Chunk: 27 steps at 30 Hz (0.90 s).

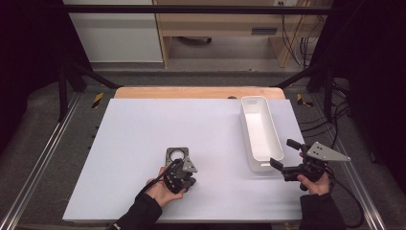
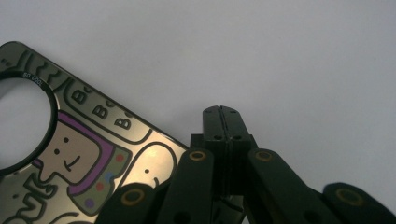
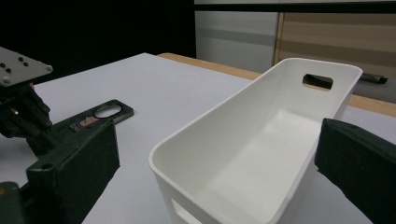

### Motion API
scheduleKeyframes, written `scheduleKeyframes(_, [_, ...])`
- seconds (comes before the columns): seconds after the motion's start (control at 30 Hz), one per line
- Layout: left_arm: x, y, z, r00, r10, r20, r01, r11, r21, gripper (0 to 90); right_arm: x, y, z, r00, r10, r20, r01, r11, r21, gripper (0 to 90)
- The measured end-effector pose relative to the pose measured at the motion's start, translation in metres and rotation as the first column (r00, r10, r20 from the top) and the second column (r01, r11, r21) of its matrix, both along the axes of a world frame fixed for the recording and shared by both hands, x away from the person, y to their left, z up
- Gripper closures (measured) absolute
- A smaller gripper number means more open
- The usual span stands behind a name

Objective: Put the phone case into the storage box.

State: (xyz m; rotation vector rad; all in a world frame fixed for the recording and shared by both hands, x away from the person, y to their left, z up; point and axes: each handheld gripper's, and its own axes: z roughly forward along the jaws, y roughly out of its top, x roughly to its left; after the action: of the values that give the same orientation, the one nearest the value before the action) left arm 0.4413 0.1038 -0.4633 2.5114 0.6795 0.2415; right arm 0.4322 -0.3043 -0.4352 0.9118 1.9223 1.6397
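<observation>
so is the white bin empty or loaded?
Empty: the white bin shows bare floor and walls in the right gripper view and from above.

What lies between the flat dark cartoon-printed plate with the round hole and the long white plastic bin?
Nothing: in the high view, only bare white tabletop separates the printed plate from the white bin.

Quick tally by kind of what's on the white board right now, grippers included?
Phone case, dark with cartoon print: 1
White bin, empty: 1
Grippers: 2, left gripper shut beside the case, right gripper open at the bin's near end
Total: 4
</observation>
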Motion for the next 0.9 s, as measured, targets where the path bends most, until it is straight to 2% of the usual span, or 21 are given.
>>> scheduleKeyframes(0.5, [-0.006,0.02,0.0,0.9998,0.015,-0.011,-0.014,0.9996,0.023,89.4,-0.001,-0.002,0.001,1.0,-0.001,0.002,0.001,1.0,0.003,0.3])
scheduleKeyframes(0.9, [-0.009,0.042,0.001,0.9984,0.055,-0.014,-0.055,0.9982,0.025,89.4,-0.001,-0.001,0.001,1.0,-0.003,0.001,0.003,1.0,0.002,0.3])
